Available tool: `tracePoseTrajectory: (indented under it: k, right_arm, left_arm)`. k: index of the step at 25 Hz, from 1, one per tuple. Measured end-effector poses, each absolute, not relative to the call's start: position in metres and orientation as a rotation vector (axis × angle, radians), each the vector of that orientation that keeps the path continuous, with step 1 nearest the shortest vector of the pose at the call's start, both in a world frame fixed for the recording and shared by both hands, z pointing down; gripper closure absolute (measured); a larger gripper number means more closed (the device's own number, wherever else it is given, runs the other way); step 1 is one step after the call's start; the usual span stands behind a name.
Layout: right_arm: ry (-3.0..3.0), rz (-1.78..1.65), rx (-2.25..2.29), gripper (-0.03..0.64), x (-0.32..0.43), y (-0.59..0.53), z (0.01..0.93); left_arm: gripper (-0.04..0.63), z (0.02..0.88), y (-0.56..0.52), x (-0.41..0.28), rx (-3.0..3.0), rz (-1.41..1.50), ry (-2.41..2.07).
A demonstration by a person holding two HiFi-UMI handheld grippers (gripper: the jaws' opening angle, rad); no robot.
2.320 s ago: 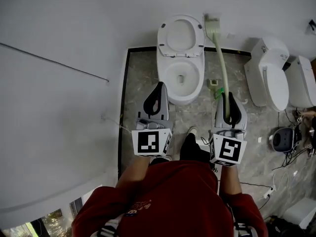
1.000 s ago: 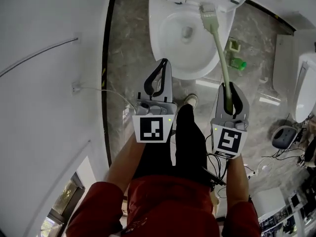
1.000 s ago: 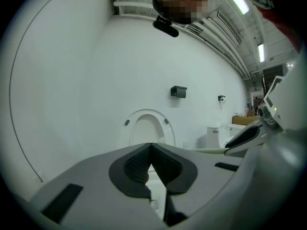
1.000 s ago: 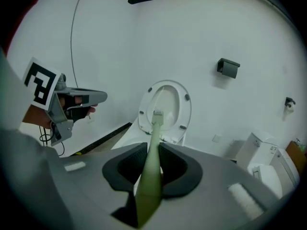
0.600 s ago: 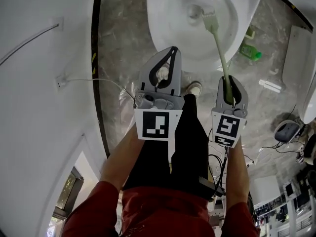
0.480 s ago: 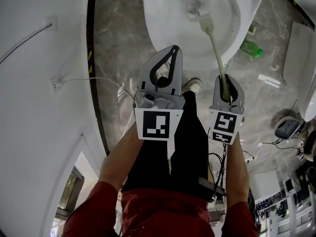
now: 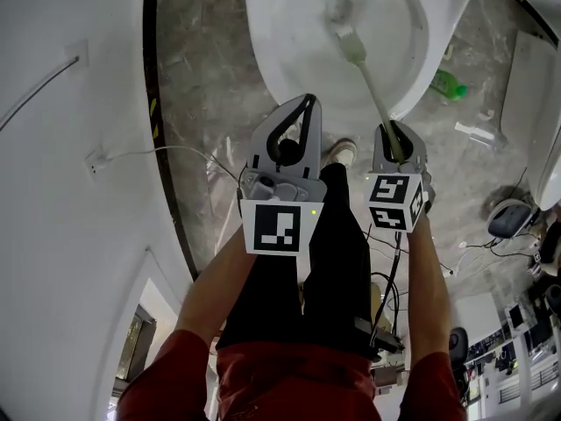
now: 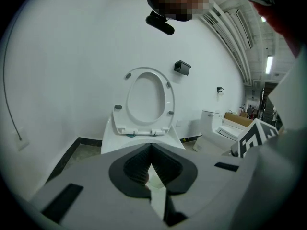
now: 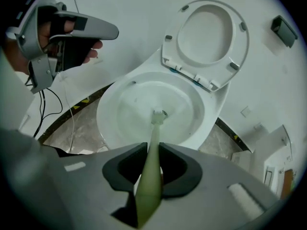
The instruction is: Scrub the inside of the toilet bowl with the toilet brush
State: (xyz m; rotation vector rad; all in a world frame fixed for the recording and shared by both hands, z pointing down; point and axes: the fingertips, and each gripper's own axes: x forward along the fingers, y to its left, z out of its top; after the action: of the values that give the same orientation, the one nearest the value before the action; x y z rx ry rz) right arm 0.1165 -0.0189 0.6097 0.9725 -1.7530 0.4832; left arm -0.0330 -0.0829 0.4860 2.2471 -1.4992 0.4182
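The white toilet bowl (image 7: 289, 68) lies open below me, its seat and lid (image 9: 206, 37) raised against the wall. My right gripper (image 7: 394, 140) is shut on the pale green handle of the toilet brush (image 7: 368, 82). The handle runs forward between the jaws, and the brush head (image 9: 158, 115) is down inside the bowl near the drain. My left gripper (image 7: 296, 110) hovers beside the bowl's front rim, shut with nothing in it. In the left gripper view its jaw tips meet in front of the toilet (image 8: 143, 131).
A white wall (image 7: 70, 191) with a thin cable (image 7: 166, 150) is close on the left. A green bottle (image 7: 449, 84) lies on the marble floor right of the bowl. Another white toilet (image 8: 225, 126) stands further right. Wires (image 7: 386, 279) trail by my legs.
I have come closer over the bowl. The right gripper has swung the brush head from up by the raised lid down into the bowl. The left gripper stays shut alongside.
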Motion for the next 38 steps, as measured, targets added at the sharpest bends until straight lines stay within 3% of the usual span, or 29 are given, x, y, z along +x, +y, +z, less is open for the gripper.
tracePoseTrajectory:
  k: [21,29,38]
  right_arm:
    - [-1.685,0.221,0.731,0.529,0.140,-0.143,0.633]
    - [-1.637,0.543,0.857,0.528,0.144,-0.072,0.646]
    - [-1.626,1.077,1.045,0.528,0.098,-0.012,0.644]
  left_arm:
    - [0.589,0.481,-0.098,-0.034,2.266,0.414,-1.496]
    - [0.589,0.479,-0.097,-0.027,2.255,0.394,-1.504]
    - [0.589,0.479,-0.093,-0.029,2.241,0.427,-1.515]
